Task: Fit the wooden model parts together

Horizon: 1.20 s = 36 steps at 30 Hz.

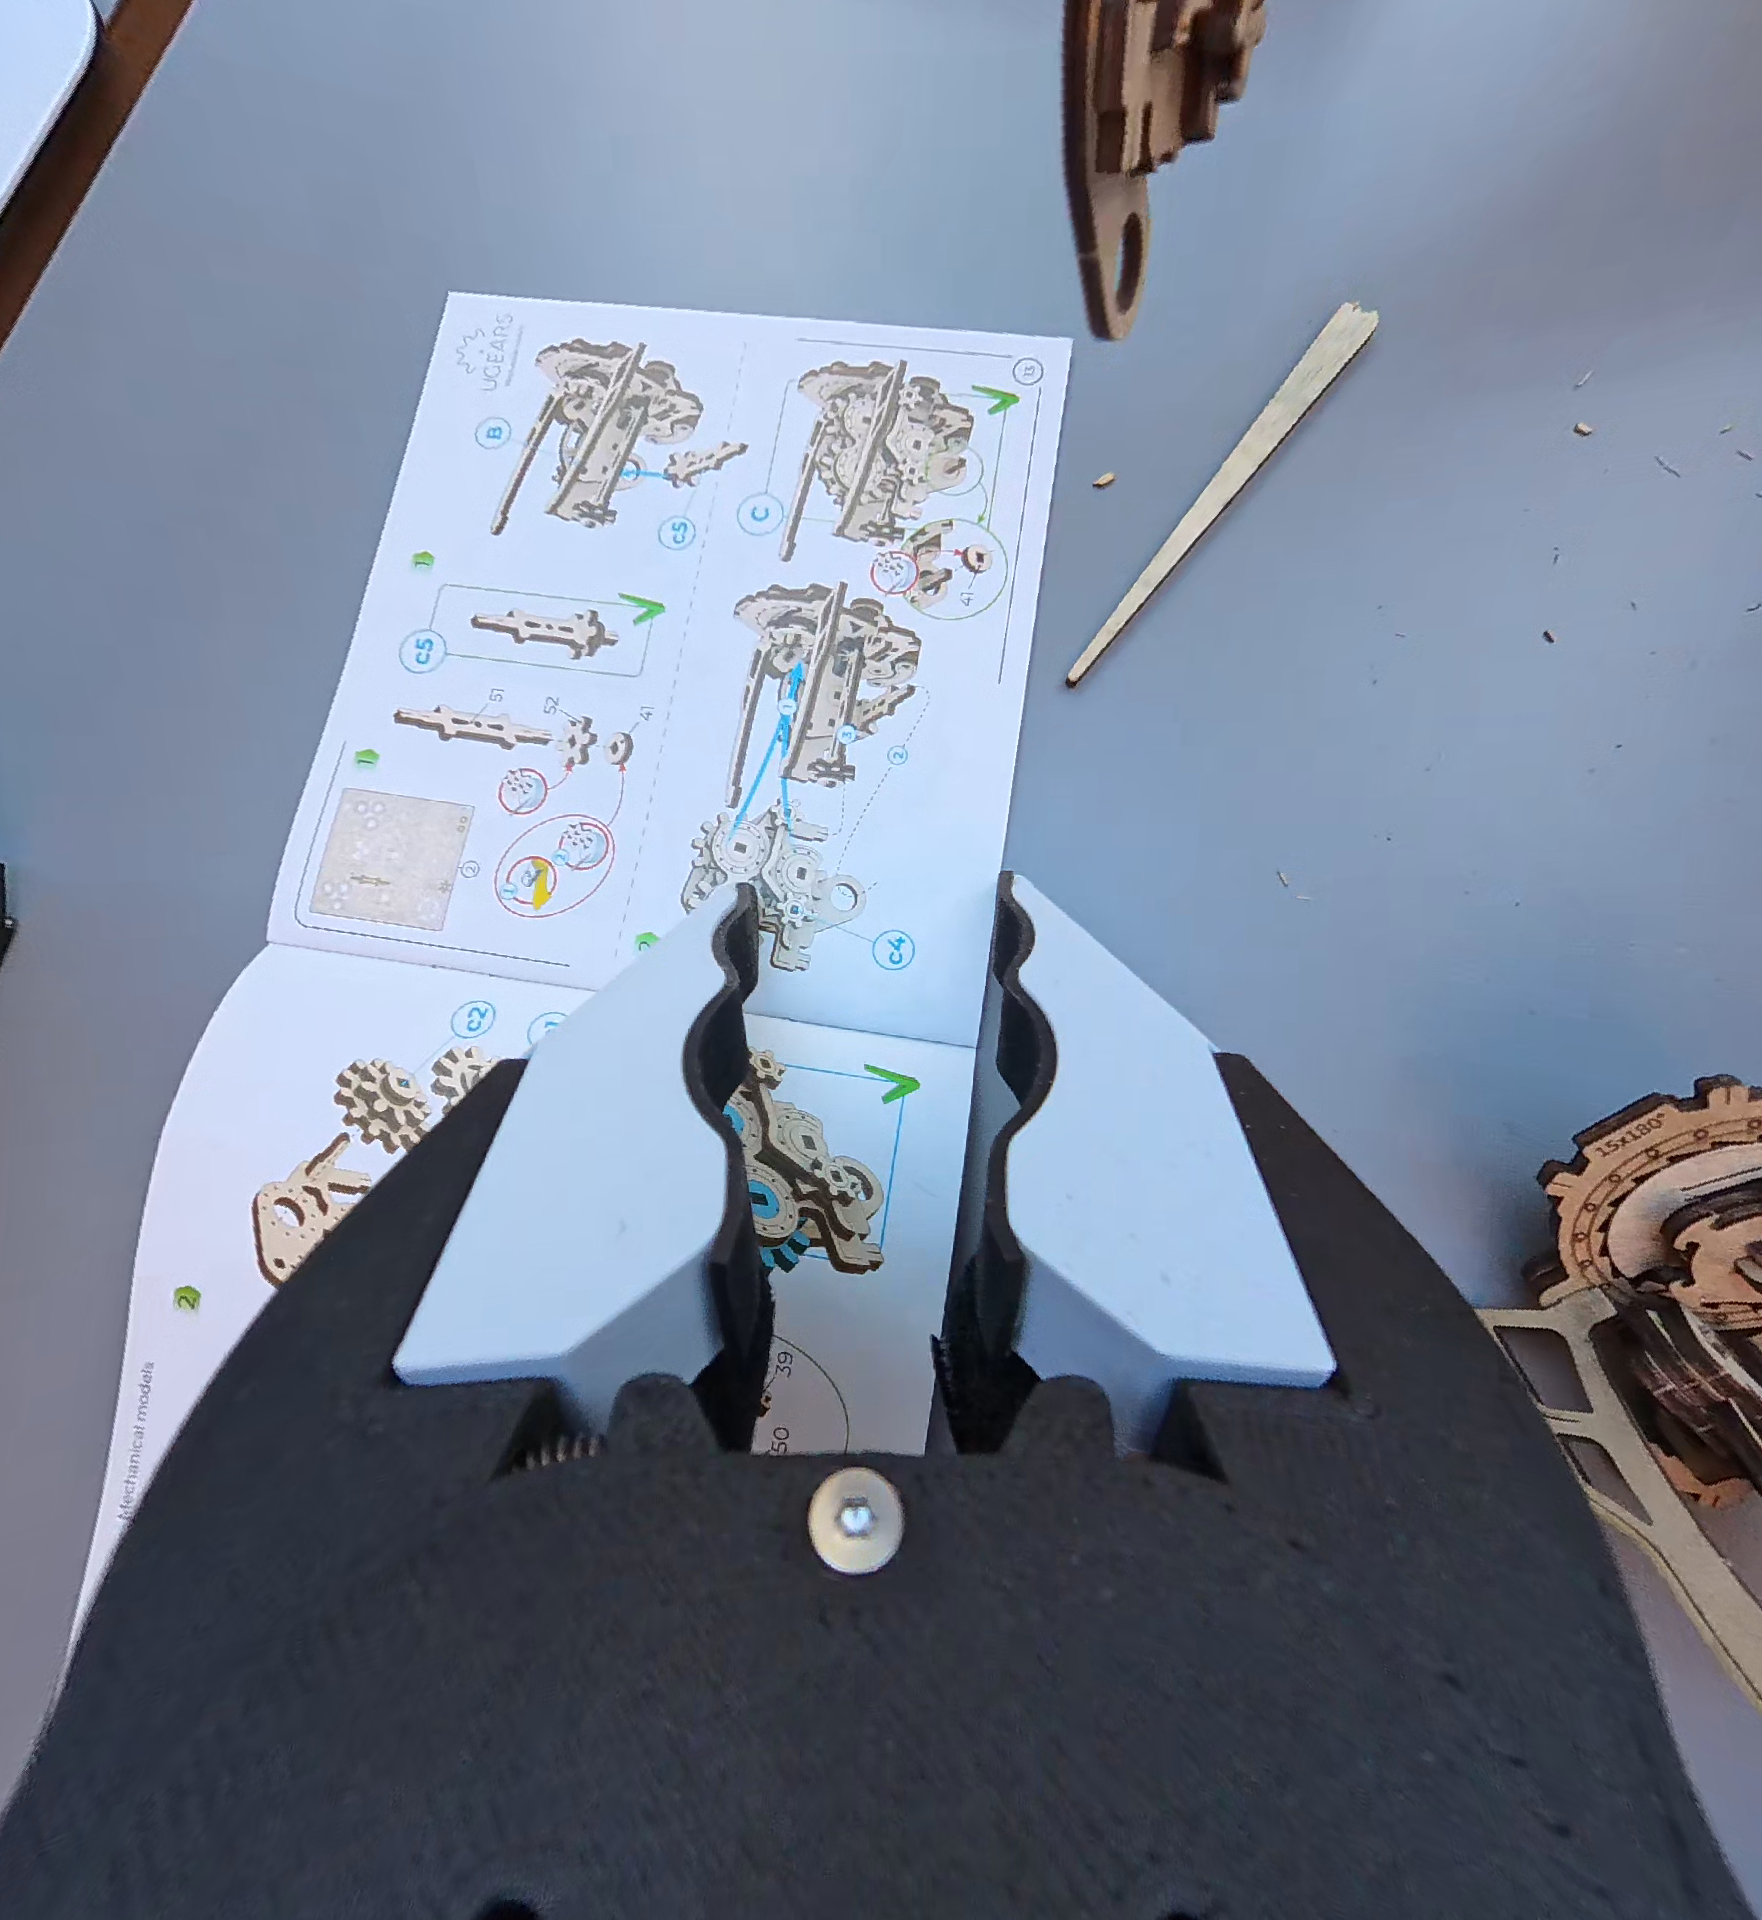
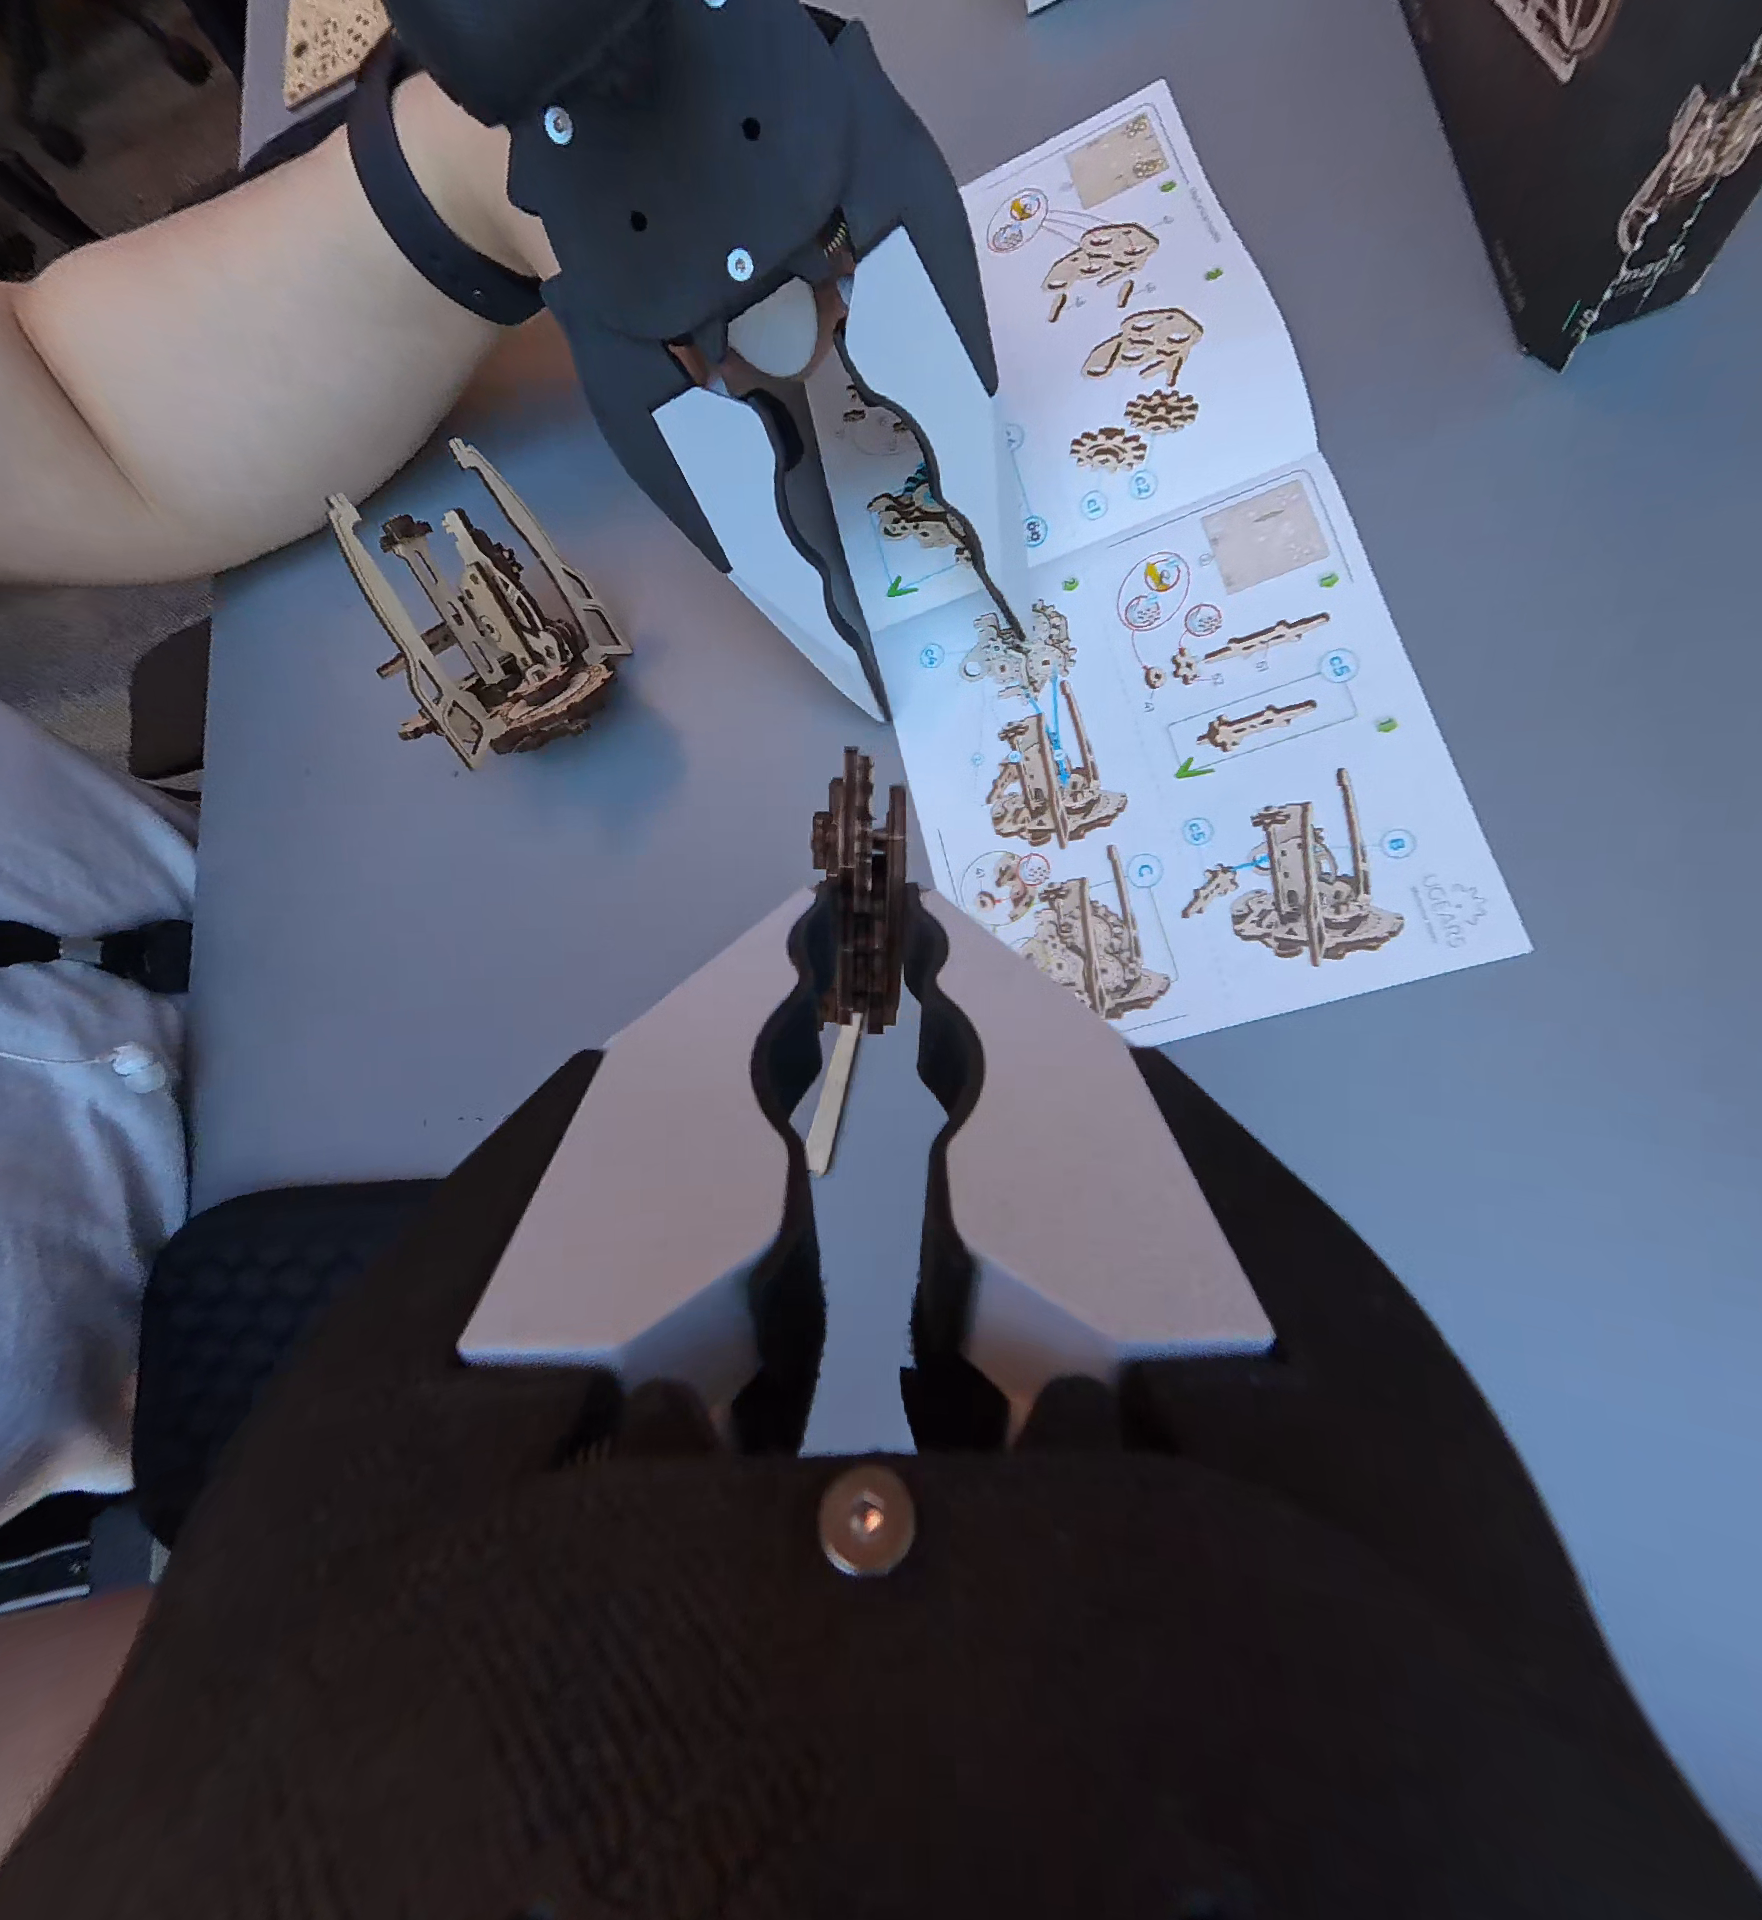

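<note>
My right gripper [image 2: 861, 914] is shut on a small wooden gear assembly [image 2: 861, 883] and holds it above the grey table; the same part shows at the top of the left wrist view [image 1: 1131, 135]. My left gripper [image 1: 872, 914] is open and empty, hovering over the unfolded instruction sheet [image 1: 565, 644]; it also shows in the right wrist view [image 2: 944, 665]. A larger wooden frame model [image 2: 487, 613] stands on the table left of the left gripper; part of it shows at the right edge of the left wrist view [image 1: 1708, 1309].
A thin wooden stick [image 1: 1225, 494] lies on the grey table [image 1: 1479, 779] right of the sheet, with small wood crumbs around. A dark box [image 2: 1625, 156] stands at the far right. A person's arm [image 2: 181, 395] rests behind the frame model. Left tips to right tips: about 12 cm.
</note>
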Tool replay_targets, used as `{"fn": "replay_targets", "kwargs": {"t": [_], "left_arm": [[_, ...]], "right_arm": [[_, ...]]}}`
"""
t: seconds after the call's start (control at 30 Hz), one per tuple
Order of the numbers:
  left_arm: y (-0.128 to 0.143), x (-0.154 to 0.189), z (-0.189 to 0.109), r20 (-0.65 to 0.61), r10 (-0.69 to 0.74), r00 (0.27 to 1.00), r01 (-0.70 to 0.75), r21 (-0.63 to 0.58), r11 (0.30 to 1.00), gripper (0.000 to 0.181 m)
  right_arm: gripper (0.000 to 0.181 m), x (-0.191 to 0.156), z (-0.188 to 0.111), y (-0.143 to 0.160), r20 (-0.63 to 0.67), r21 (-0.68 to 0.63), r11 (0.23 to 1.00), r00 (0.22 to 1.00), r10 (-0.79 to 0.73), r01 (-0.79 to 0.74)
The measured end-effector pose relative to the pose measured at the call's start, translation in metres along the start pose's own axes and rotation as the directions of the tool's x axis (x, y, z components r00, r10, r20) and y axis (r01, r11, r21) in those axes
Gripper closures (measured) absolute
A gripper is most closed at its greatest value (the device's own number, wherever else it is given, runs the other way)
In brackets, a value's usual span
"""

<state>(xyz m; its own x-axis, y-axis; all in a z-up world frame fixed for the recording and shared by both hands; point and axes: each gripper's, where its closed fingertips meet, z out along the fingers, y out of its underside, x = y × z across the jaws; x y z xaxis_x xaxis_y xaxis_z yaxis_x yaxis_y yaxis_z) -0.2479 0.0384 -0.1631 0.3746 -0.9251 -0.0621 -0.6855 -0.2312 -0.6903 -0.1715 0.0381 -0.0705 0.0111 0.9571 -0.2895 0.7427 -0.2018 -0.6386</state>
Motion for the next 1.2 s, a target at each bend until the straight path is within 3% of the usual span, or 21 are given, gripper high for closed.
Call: {"fn": "replay_targets", "kwargs": {"t": [0.03,0.47,0.73,1.2], "left_arm": [[0.000,0.000,0.000,0.001,0.000,1.000,0.000,-0.001,1.000,0.137],[0.002,0.002,-0.002,-0.021,0.012,1.000,-0.011,0.021,1.000,0.138],[0.003,0.004,-0.003,-0.024,0.029,0.999,-0.029,0.011,1.000,0.139],[0.006,0.003,-0.018,-0.020,0.014,1.000,-0.015,-0.034,0.999,0.141]], "right_arm": [[0.170,-0.002,-0.001,0.000,0.015,0.009,1.000,1.000,0.010,-0.010],[0.171,-0.012,-0.018,0.015,0.210,0.040,0.976,0.957,0.202,-0.215],[0.171,-0.011,-0.030,0.021,0.253,0.057,0.962,0.936,0.245,-0.267],[0.171,0.002,-0.022,0.033,0.295,0.036,0.944,0.906,0.303,-0.328]]}}
